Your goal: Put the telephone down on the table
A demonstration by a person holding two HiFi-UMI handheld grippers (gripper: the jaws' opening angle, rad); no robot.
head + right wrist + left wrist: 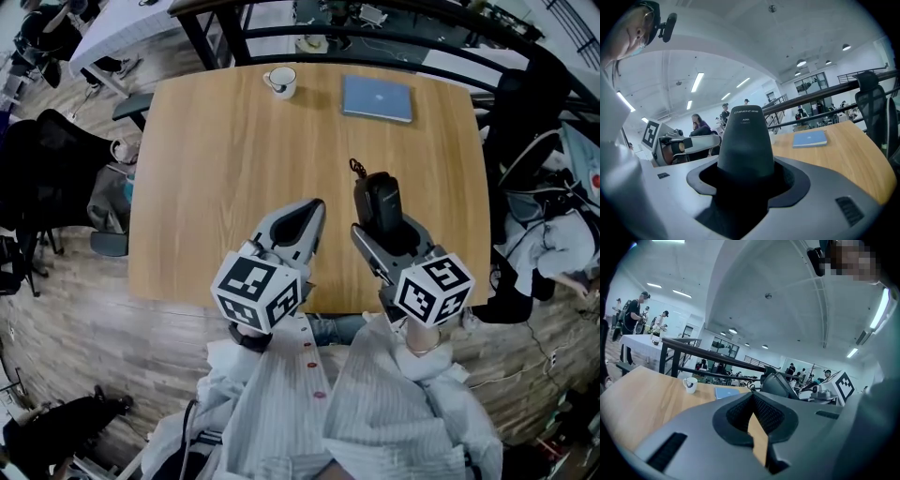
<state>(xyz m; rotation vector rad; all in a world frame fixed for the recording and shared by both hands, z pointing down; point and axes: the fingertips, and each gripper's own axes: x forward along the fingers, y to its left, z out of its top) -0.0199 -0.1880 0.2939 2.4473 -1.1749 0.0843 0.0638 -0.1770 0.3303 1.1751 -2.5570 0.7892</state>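
Head view: the telephone, a dark handset with a short cord loop at its top, stands up out of the right gripper over the lower right part of the wooden tabletop. The left gripper sits just beside it, lower centre, carrying nothing. A white mug and a blue notebook lie well apart from both, at the upper edge.

Left gripper view: the fingers are drawn together with only a thin sliver of tabletop showing through the notch, and nothing is between them. The handset shows right of centre, beyond the fingers. The mug and notebook lie centre-left.

Right gripper view: the fingers are clamped around the lower part of the telephone, which rises in mid-frame. The notebook lies to the right.

As for progress, the handset looks to be carried clear of the wood rather than resting on it, so the setting-down seems not yet done. What remains is lowering it onto the bare surface below and releasing it.
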